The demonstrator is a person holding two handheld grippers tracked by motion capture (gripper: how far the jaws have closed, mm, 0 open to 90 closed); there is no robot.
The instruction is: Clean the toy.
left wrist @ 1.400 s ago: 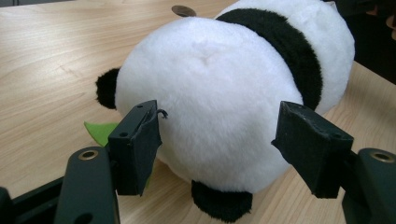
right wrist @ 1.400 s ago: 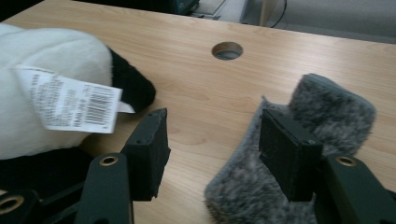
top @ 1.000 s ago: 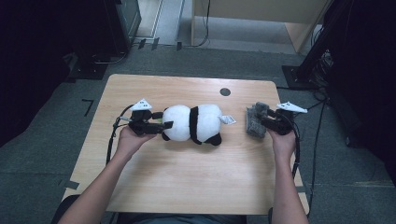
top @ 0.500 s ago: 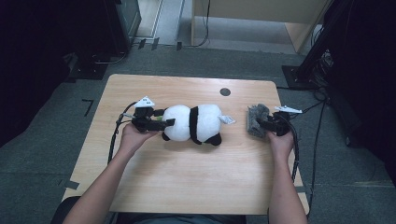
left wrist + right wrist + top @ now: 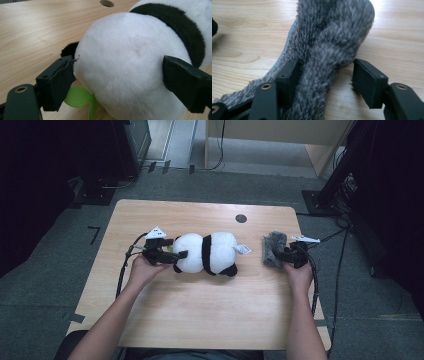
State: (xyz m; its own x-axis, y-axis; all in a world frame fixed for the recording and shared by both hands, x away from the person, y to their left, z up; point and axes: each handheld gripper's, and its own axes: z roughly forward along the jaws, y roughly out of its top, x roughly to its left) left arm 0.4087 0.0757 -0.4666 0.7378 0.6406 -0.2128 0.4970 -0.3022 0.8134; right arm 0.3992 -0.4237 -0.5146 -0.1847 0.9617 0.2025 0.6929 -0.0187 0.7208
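- High view, nearest: two forearms are entering from the bottom edge, reaching forward over the wooden table.
- Left hand is holding the left gripper, pointing rightward; its jaws are standing wide, straddling the white end of the panda plush and touching the fur on both sides.
- Panda plush is lying mid-table, long axis running left to right, white tag pointing right.
- Left gripper view: a green felt leaf is peeking from beneath the plush, mostly hidden.
- Right hand is holding the right gripper, pointing leftward; its jaws are spread around a grey furry cloth, one side touching, the other just apart.
- Farthest: a dark round hole is sitting near the table's back edge.
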